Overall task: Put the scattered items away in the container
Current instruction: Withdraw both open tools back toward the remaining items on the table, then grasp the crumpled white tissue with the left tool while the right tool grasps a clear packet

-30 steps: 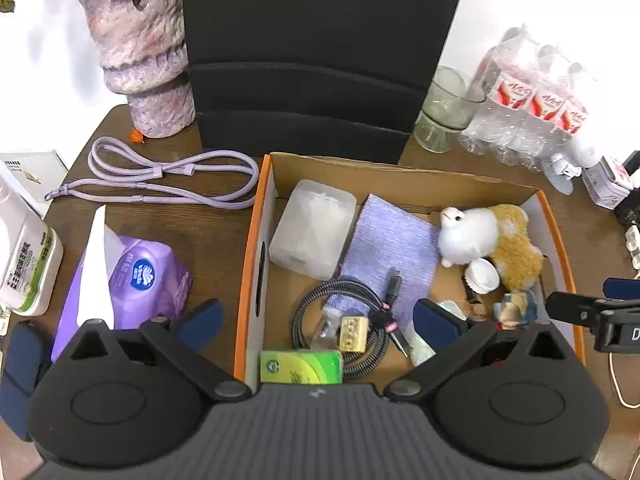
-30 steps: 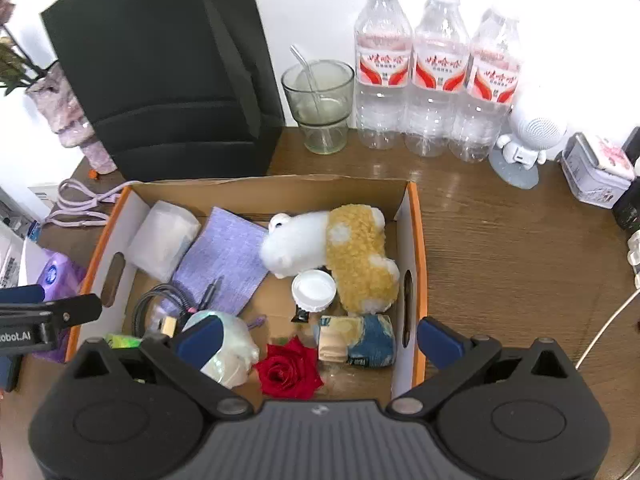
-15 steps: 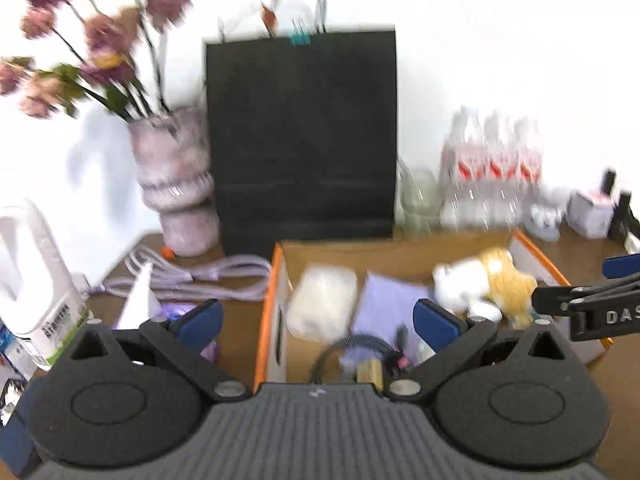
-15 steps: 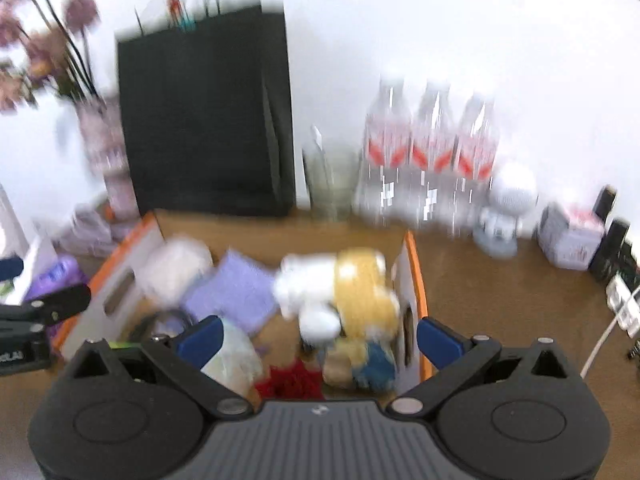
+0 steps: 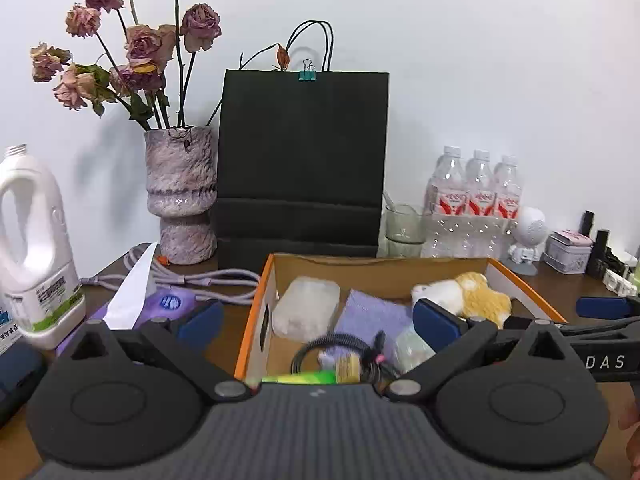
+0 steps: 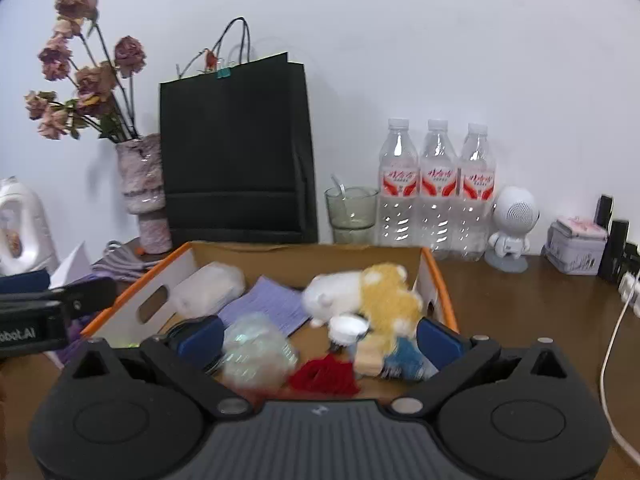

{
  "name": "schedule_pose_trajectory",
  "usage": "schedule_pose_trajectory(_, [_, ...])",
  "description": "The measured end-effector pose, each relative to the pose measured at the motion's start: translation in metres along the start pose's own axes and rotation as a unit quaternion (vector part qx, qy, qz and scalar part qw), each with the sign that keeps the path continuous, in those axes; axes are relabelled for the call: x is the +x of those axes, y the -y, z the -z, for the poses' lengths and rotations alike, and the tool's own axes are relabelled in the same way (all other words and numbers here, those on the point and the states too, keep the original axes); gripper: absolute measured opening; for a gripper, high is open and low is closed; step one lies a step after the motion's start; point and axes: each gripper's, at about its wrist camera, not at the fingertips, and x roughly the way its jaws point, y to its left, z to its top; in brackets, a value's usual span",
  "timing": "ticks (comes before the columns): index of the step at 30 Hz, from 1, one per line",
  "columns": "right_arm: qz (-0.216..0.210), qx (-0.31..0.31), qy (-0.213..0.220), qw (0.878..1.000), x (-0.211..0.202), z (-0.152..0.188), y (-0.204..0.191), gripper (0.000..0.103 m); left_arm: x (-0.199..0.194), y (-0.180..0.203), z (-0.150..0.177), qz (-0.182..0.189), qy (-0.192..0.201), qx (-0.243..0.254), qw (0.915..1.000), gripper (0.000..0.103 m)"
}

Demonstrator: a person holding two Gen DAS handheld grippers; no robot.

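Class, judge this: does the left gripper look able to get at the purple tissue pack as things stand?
Probably yes. The left gripper is open and empty, and the purple tissue pack lies uncovered on the table outside the cardboard box, by its left finger.

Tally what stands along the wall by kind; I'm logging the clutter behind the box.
Water bottles: 3
Black paper bag: 1
Vase of dried roses: 1
Glass cup with spoon: 1
White robot figurine: 1
Total: 7

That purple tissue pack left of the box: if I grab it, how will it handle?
The purple tissue pack looks like a soft plastic wrap, so it will probably squash and sag rather than stay stiff. The glossy film may be a bit slippery. The tissue sticking up from it could tear or pull out if pinched alone.
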Motion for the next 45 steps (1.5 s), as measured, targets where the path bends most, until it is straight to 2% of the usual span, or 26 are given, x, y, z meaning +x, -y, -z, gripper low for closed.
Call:
schedule_pose_trajectory(6, [0.012, -0.025, -0.001, 1.000, -0.042, 0.046, -0.014, 0.102, -0.040, 0.005, 0.043, 0.015, -0.040, 0.008, 0.9990, 0.103])
schedule_pose_trajectory(12, [0.001, -0.013, -0.045, 0.999, -0.078, 0.091, -0.020, 0.102, -0.083, 0.005, 0.082, 0.022, -0.074, -0.012, 0.9969, 0.103])
schedule_pose_trajectory(17, [0.006, 0.006, -0.066, 0.998, -0.109, 0.121, -0.024, 0.102, -0.115, 0.008, 0.108, 0.021, -0.084, -0.015, 0.9962, 0.103])
schedule_pose_trajectory(23, [0.009, 0.006, -0.079, 0.997, -0.130, 0.144, -0.023, 0.100, -0.134, 0.014, 0.124, 0.024, -0.094, -0.006, 0.9953, 0.103])
schedule_pose_trajectory(30, [0.008, 0.009, -0.094, 0.996, -0.123, 0.149, -0.018, 0.099, -0.126, 0.018, 0.132, 0.020, -0.118, -0.006, 0.9928, 0.103])
schedule_pose_trajectory(38, [-0.013, 0.003, -0.096, 0.995, -0.103, 0.133, -0.013, 0.099, -0.103, 0.013, 0.117, 0.024, -0.109, 0.004, 0.9937, 0.103])
schedule_pose_trajectory(41, [-0.019, 0.001, -0.098, 0.995, -0.089, 0.124, -0.009, 0.093, -0.084, 0.011, 0.107, 0.024, -0.105, 0.008, 0.9942, 0.103])
schedule_pose_trajectory(42, [-0.024, -0.003, -0.098, 0.995, -0.085, 0.121, -0.008, 0.088, -0.077, 0.011, 0.103, 0.028, -0.104, 0.008, 0.9942, 0.103])
schedule_pose_trajectory(45, [-0.035, -0.018, -0.092, 0.995, -0.073, 0.112, -0.009, 0.085, -0.053, 0.016, 0.088, 0.049, -0.104, 0.007, 0.9934, 0.103])
